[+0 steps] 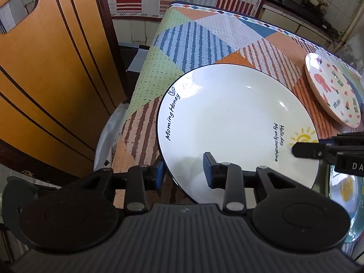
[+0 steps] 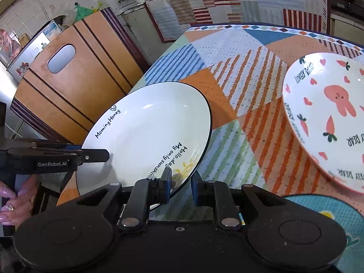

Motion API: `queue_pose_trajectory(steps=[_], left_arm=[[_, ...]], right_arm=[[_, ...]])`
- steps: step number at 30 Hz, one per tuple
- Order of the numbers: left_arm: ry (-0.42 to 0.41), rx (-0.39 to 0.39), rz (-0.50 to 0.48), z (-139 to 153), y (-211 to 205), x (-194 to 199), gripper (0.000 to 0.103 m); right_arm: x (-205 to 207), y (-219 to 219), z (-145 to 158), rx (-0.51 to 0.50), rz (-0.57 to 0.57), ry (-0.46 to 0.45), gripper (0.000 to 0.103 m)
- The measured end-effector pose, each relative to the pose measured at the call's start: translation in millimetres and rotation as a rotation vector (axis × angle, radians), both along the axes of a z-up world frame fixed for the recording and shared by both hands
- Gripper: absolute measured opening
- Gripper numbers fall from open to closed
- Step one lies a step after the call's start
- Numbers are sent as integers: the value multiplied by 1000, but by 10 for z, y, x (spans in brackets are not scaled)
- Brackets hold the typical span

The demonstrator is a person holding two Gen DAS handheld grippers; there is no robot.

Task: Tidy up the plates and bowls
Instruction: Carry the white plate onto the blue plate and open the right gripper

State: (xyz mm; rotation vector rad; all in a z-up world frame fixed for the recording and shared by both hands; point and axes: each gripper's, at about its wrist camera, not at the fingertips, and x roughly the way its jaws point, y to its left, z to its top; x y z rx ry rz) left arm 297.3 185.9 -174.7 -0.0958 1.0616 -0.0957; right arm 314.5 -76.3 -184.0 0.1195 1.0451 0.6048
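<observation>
The white "Morning Honey" plate [image 1: 236, 132] sits at the near left corner of the worktop [image 1: 204, 38], its left rim close to or just over the worktop's left edge, and it looks slightly tilted, as if already partly off the patterned cloth. It is round, so it has no long axis to speak of; what matters is that it is gripped at two points roughly opposite each other on its near rim.

The left hand-held gripper [image 1: 185, 170] straddles the rim at the plate's near left side: one blue-padded finger lies on the inside face of the plate, the other under or outside the rim, and the jaws appear clenched on the plate's edge. The right hand-held gripper [image 2: 180, 182] does the same on the side printed with the sun, one pad over the rim, the other outside it, also clamped on the plate. In each wrist view the other tool's tip reaches in from the side onto the same plate, so both hands are equally near it; the plate lies straight ahead of and below each gripper.

Outward from there, the pink rabbit plate [image 2: 329, 118] lies on the worktop toward the right edge, well apart from the white plate. A teal-rimmed plate [image 2: 327, 207] with a yellow motif lies near the front edge, just beside the right tool. My guess is that the white plate goes onto one of these, a carry to the right across the cloth.
</observation>
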Motion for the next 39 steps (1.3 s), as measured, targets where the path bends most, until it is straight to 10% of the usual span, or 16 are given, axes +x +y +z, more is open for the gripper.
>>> queue_pose_trajectory(steps=[39], left_arm=[[-111,-63,-319,1141,-1199,-1058,32]], right_arm=[[-1153,-1267,1114,-26,-105,-154,23]])
